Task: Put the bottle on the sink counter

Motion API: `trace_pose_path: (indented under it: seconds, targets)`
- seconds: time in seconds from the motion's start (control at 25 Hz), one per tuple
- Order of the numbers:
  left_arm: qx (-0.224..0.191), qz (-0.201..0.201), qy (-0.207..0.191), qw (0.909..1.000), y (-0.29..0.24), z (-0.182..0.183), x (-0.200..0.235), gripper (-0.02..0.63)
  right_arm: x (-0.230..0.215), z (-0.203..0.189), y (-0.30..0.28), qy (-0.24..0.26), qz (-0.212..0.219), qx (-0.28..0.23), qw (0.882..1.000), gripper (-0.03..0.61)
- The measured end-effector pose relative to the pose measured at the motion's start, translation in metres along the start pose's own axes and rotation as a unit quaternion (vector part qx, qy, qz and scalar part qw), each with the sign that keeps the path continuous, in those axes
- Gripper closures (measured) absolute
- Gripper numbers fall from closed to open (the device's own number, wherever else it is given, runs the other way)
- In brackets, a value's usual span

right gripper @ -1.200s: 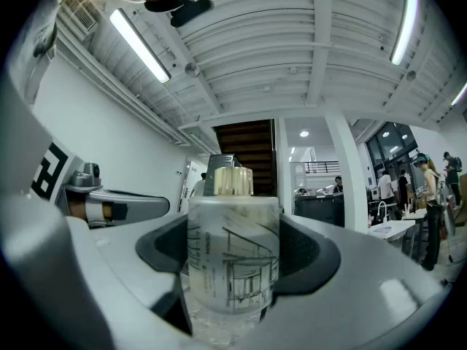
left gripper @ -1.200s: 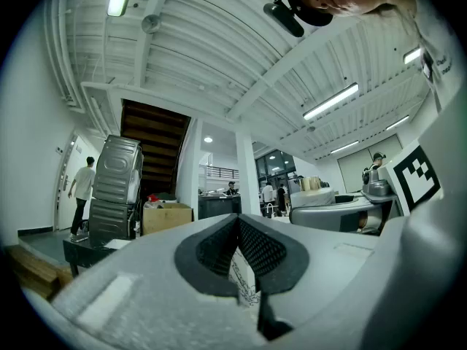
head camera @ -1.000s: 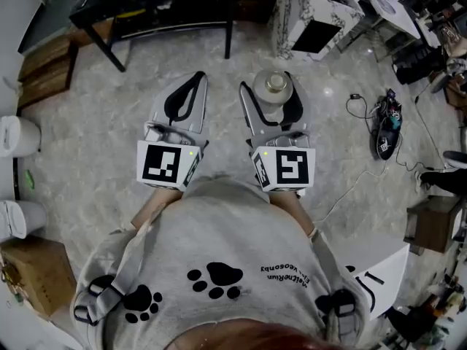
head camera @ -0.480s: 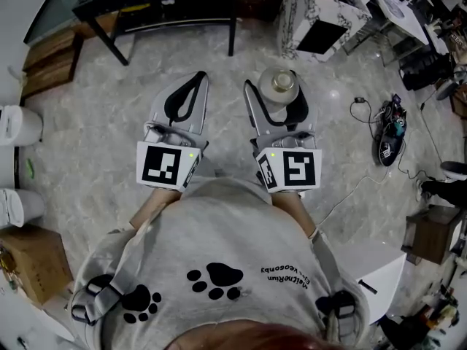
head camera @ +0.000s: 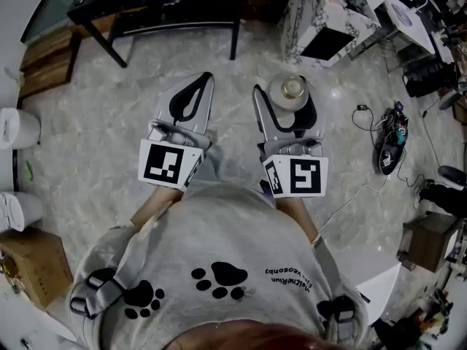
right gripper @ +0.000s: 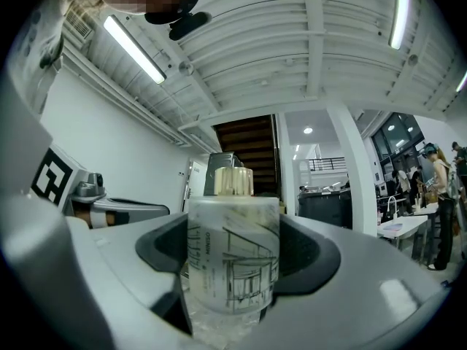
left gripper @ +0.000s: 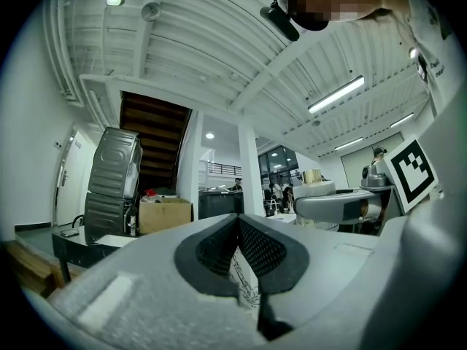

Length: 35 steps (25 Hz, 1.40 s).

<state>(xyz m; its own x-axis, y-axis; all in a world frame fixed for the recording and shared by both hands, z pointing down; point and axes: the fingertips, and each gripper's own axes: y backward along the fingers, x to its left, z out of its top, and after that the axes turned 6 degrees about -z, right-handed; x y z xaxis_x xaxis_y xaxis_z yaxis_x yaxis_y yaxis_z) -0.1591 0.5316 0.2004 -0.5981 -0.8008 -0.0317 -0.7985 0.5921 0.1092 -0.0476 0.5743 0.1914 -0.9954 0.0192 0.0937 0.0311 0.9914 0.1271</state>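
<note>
A frosted clear bottle (head camera: 290, 92) with a pale cap and a line drawing printed on it stands upright between the jaws of my right gripper (head camera: 286, 97), which is shut on it. In the right gripper view the bottle (right gripper: 233, 257) fills the middle, with the dark pads (right gripper: 306, 250) pressed against its sides. My left gripper (head camera: 198, 84) is held beside it at the same height, shut with nothing in it. Its pads (left gripper: 252, 246) meet in the left gripper view. Both are held in front of the person's chest, above the marbled floor (head camera: 102, 122).
A black table (head camera: 160, 13) stands ahead on the left and a white marbled cabinet (head camera: 321, 20) ahead on the right. White bins (head camera: 14, 130) and a cardboard box (head camera: 29, 265) line the left side. Cables and a black device (head camera: 387, 133) lie on the floor at the right.
Both grippers have drifted slightly right and forward in the head view, and the floor and furniture have shifted with them. The right gripper's hold on the bottle is unchanged.
</note>
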Motion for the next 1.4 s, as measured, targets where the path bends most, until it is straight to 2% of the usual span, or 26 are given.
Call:
trace_pose_path:
  seconds: [0.36,0.6,1.08,1.4]
  targets:
    - [-0.006,-0.014,-0.005,0.9999,-0.083,-0.004,0.086,0.612,-0.011,-0.006,-0.117,0.007,0.001,-0.004,1.000,0.244]
    - [-0.013,-0.044,-0.009,0.9989,-0.129,-0.012,0.133,0.612,-0.014,-0.019,-0.186,0.003,-0.012,-0.007,1.000,0.244]
    - [0.006,-0.046,0.009,0.9989,-0.169,-0.031,0.180,0.612,-0.022,-0.040,-0.250,-0.018,-0.013,0.010,1.000,0.244]
    - [0.005,-0.042,0.015,0.9990,-0.207,-0.040,0.199,0.612,-0.034,-0.052,-0.295,-0.020,0.014,0.011,1.000,0.244]
